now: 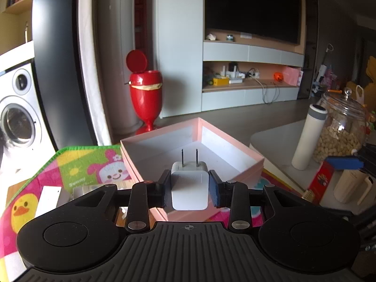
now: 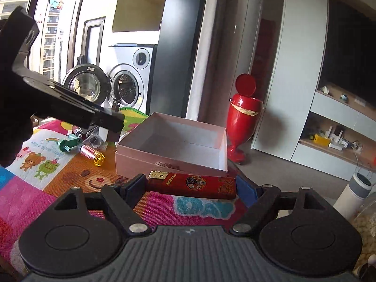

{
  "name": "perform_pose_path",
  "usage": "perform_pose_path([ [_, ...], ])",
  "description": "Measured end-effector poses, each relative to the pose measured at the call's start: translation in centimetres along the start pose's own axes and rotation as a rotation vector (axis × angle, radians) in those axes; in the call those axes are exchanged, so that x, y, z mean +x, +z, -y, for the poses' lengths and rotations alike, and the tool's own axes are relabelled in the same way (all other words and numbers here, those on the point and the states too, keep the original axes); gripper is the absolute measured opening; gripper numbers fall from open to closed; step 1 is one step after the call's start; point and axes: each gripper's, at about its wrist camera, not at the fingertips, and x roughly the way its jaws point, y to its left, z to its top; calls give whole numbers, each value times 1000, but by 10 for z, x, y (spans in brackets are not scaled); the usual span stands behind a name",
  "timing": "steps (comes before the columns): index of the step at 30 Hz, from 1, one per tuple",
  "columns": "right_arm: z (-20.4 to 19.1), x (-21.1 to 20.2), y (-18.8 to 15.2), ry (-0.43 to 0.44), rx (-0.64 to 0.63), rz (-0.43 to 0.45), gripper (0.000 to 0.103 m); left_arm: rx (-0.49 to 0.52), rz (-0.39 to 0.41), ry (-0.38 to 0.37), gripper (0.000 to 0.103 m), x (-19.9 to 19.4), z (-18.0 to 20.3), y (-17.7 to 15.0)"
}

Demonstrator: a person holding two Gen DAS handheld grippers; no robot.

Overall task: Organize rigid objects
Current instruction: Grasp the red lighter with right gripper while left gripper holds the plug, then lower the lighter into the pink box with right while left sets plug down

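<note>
My left gripper (image 1: 189, 188) is shut on a white wall charger (image 1: 189, 188), prongs pointing forward, held just in front of the near rim of an open pink box (image 1: 246, 162). My right gripper (image 2: 191, 185) is shut on a red lighter (image 2: 191, 184), held sideways just before the same pink box (image 2: 141, 159). The left gripper (image 2: 110, 119) shows in the right wrist view at the box's left, with the white charger (image 2: 103, 132) under it. The box looks empty inside.
A colourful cartoon mat (image 2: 47, 164) covers the table. On it lie a yellow-capped vial (image 2: 92, 155), a green item (image 2: 68, 144) and a small lighter (image 2: 76, 131). A white bottle (image 1: 307, 136) and a glass jar (image 1: 340, 129) stand right of the box. A red bin (image 1: 145, 89) is on the floor.
</note>
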Motion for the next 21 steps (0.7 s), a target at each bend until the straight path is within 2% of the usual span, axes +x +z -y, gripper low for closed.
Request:
perform_pose_path([
  [3,6,5,-9,-4,25,-6,83,-111,-16,-31,38,48,-12,22],
  [6,10,13,-13,-8,45,-25,83,-274,-69,-84,38,88,-31,18],
  [8,10,14,-19,-18,47,-35,83,-298,-56,-69,38,95,-37,13],
  [12,14,23,-23,-29,64,-61,83,-379,54,-20,38,57,-58,-4],
  [16,11,38,-14,-21,66,-62,83,-384,117,71,38,2,-72,-39],
  [18,7,45,-3,-12,55,-37,83,-372,115,117,38,-23,-77,-61],
  [21,1,70,28,14,39,-4,81,-358,47,199,38,-47,-87,-93],
])
